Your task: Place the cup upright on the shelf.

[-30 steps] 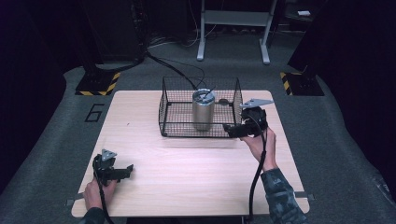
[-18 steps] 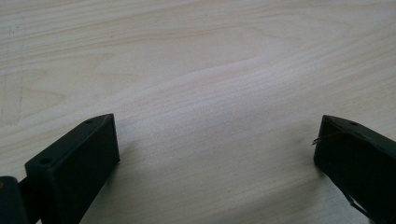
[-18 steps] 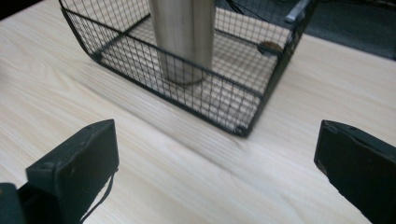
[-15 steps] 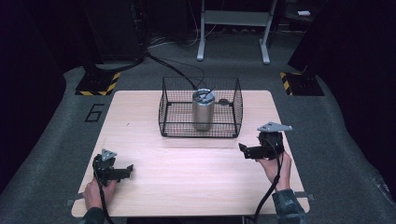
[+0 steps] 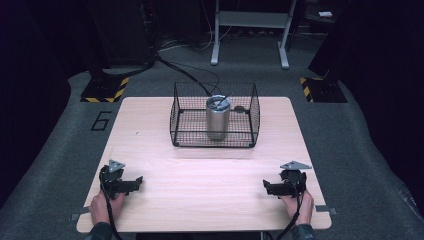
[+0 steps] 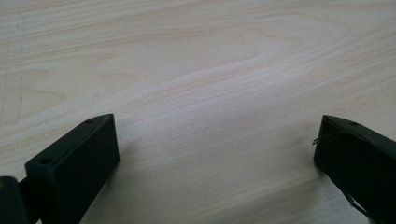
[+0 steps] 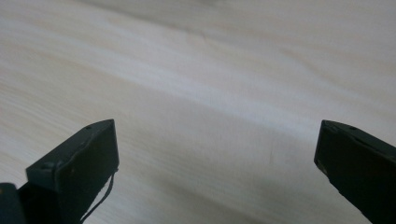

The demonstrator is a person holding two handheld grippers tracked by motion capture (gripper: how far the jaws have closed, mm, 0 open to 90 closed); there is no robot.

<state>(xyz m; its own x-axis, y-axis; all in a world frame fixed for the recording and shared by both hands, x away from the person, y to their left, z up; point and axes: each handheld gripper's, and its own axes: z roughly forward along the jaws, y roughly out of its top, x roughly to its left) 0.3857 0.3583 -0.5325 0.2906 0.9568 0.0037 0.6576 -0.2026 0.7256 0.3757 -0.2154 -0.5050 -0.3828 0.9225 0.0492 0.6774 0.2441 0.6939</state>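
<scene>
Now the metal can (image 5: pixel 218 118) stands upright inside the wire basket (image 5: pixel 254 115) at the table's (image 5: pixel 210 172) far middle. Right gripper (image 5: pixel 270 188) has pulled back from beside the basket to the near right edge, jaws spread and empty; placement looks finished. Left gripper (image 5: pixel 136 183) rests near left, likewise spread. Can lies well apart from both.

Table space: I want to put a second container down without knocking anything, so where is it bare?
The wooden table is bare left and right of the wire basket and across the wide strip between it and the two grippers. The basket already holds a metal can; the near corners hold the left gripper and right gripper.
</scene>
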